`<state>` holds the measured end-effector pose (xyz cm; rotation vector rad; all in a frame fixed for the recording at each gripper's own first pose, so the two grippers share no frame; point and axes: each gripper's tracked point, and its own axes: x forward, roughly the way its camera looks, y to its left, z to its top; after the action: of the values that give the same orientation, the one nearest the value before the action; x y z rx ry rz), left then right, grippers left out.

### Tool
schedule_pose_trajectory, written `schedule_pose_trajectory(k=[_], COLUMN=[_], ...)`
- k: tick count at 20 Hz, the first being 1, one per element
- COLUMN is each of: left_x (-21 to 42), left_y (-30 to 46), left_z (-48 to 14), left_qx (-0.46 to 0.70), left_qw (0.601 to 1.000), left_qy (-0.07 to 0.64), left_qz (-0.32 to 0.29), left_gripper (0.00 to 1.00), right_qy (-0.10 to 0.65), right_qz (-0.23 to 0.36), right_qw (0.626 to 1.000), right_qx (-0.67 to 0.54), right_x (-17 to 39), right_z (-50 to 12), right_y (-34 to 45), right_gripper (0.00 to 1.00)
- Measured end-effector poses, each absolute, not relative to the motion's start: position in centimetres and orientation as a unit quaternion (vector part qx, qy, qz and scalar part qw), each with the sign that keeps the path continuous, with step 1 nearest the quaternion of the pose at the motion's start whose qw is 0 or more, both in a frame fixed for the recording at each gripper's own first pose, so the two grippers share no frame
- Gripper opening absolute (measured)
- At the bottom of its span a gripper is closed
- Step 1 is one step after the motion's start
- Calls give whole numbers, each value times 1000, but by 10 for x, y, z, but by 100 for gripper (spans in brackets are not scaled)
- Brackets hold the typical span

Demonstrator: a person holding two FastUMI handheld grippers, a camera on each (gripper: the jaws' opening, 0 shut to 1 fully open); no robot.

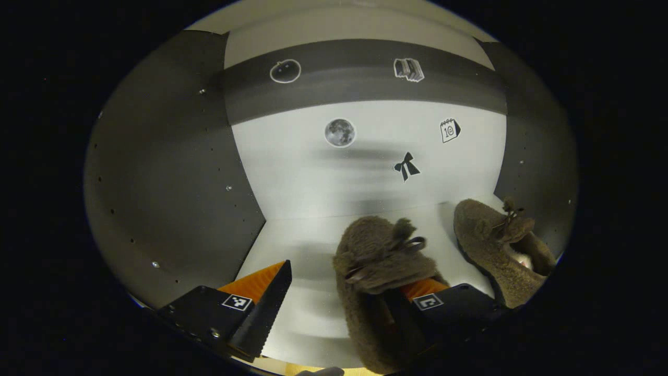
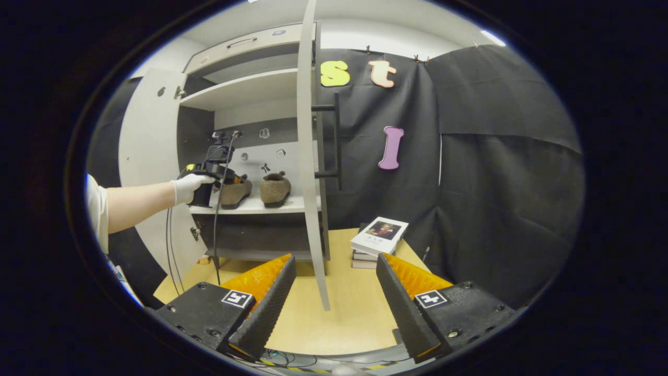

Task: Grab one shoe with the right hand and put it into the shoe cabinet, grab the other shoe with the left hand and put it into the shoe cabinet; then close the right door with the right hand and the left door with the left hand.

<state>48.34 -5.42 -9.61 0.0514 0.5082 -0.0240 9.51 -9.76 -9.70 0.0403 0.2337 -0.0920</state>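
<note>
Our left gripper (image 1: 339,308) has its fingers spread wide inside the shoe cabinet (image 2: 250,89), the nearer shoe (image 1: 376,271) resting on the white shelf (image 1: 308,235) against the inner face of one finger while the other finger stands apart from it. The second shoe (image 1: 496,250) sits just beside it on the same shelf. Our right gripper (image 2: 334,297) hangs open over the wooden table (image 2: 344,313), facing the right door (image 2: 308,156), which stands open edge-on near a stack of books (image 2: 378,237).

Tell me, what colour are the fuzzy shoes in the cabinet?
Brown. The shoes show best in the left gripper view.
</note>
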Motion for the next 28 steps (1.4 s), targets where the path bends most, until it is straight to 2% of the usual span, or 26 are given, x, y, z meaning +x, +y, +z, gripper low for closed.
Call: schedule_pose_trajectory(k=[1,2,5,10,20,28], left_x=[478,471,447,394,228,100], left_y=[-56,-59,-63,-68,-66,-54], left_z=[-93,-89,-71,-23,33,26], left_qx=[20,13,-8,-37,5,-6], left_qw=[967,967,968,977,993,996], left_qy=[252,252,247,200,80,46], left_qz=[-19,-28,-46,-68,-85,-77], left_gripper=[91,96,94,94,92,96], right_qy=[115,114,106,94,66,49], right_qz=[-43,-41,-32,-19,2,4], right_qw=[992,992,994,995,998,999], right_qx=[21,21,20,23,16,4], right_x=[94,94,91,84,71,55], right_z=[-96,-94,-88,-78,-53,-37], right_y=[-96,-93,-84,-68,-40,-25], right_gripper=[98,98,98,98,98,99])
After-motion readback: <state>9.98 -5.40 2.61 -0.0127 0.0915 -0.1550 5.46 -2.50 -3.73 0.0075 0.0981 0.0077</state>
